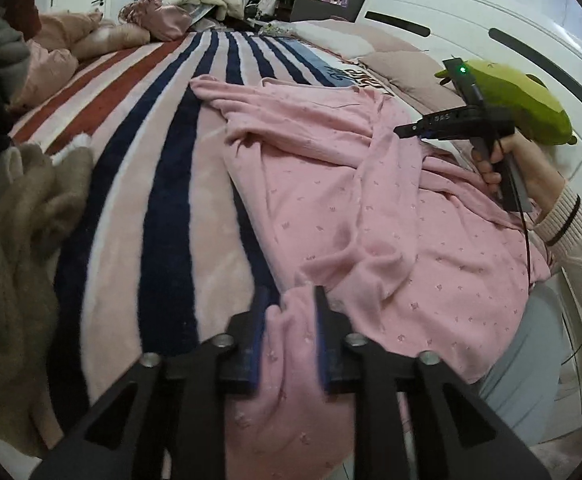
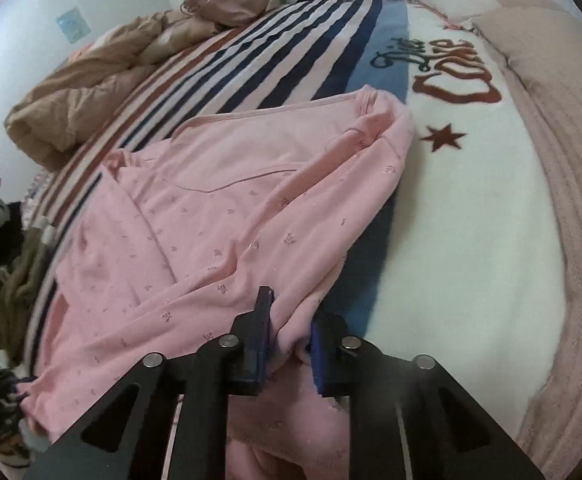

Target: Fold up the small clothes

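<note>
A pink patterned garment (image 1: 371, 200) lies rumpled on the striped blanket (image 1: 163, 200). My left gripper (image 1: 289, 300) is shut on a bunched edge of it at the near side. In the right wrist view the same pink garment (image 2: 211, 208) spreads to the left, and my right gripper (image 2: 291, 312) is shut on a fold of it, lifting it slightly. The right gripper also shows in the left wrist view (image 1: 411, 128), held in a hand at the right.
A tan fuzzy garment (image 1: 19, 260) lies at the left bed edge. A beige duvet (image 2: 83, 92) and pink bag (image 2: 227, 0) lie at the far side. Pillows (image 2: 531, 40), a green plush toy (image 1: 519, 100) and a white headboard (image 1: 471, 20) are at the right.
</note>
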Demonstrator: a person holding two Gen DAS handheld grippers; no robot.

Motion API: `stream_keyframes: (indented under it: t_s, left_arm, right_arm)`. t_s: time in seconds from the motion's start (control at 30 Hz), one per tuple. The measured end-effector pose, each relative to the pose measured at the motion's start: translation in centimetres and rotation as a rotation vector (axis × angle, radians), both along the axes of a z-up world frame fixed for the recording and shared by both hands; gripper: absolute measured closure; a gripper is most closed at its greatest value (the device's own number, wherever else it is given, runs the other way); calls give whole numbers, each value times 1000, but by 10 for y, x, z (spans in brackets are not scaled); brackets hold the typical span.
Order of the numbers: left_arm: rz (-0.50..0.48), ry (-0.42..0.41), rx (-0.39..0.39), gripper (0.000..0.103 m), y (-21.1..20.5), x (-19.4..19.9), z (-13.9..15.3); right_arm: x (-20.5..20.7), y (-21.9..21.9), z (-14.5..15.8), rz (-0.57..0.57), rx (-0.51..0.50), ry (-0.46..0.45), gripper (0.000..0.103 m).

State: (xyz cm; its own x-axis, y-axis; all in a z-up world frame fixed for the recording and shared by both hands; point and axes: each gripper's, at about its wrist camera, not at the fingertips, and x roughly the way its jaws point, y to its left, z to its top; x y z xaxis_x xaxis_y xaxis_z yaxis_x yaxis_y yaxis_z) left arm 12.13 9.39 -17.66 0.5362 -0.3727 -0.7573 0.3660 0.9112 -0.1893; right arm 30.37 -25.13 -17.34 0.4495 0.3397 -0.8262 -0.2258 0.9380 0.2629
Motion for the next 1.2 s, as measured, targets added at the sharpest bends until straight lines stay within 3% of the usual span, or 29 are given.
stream_keyframes:
  t_s: [0.1,0.17,0.37,0.4,0.43,0.47,0.57,0.6,0.7,0.83,0.9,0.97,1.07,1.1,1.13,1.17,1.2]
  left_arm:
    - [-55,6,-78,56,1,-4,4]
    - [-73,24,-129,54,3,-6,5]
    - [-80,33,-121,48,4,-11,2]
    - [-77,41,-126,50,5,-13,1]
    - [-78,43,-133,63,5,-17,0]
    - [-84,42,-136,71,4,-21,0]
    - [-78,50,-96,87,3,-26,-3]
    - [-71,55,-85,97,4,-27,-3]
    - [-84,39,-110,100,1,-36,5]
    - [-138,11,-273,100,-15,-45,29]
    - [-166,7,-310,100,-32,-49,35]
    - [-160,12,-293,100,-40,-53,33]
    - [-61,36,-89,99,-39,-53,10]
    - [-25,54,-11,93,-35,-52,-2]
    - [-29,70,2,83,-34,-52,-8]
    - [-52,80,-17,79,-31,-52,-10]
    - [-69,73,-38,63,-29,-54,-6]
  right_arm:
    - [-3,-1,10,-54,-79,-71,97]
    - [-4,-7,15,-90,-132,-111,97]
    - [6,-19,24,-165,-214,-158,97]
    - [9,-21,23,-171,-214,-155,97]
    - [11,-23,21,-173,-197,-146,96]
    - [12,-24,19,-165,-175,-134,96]
    - [1,-27,22,-146,-152,-127,81]
    - [-6,-29,25,-142,-141,-132,73]
    - [-38,-36,41,-119,-91,-163,68]
    - [-93,-43,65,-80,-56,-210,66]
    - [-115,-48,73,-73,-26,-226,62]
    - [-136,-54,76,-63,8,-230,61]
    - [-168,-57,72,-32,19,-214,53]
    - [-176,-58,67,-21,12,-204,50]
    - [-183,-59,63,-14,-1,-198,46]
    - [-192,-59,54,-9,-24,-183,45]
    - [-199,-60,47,-8,-38,-170,42]
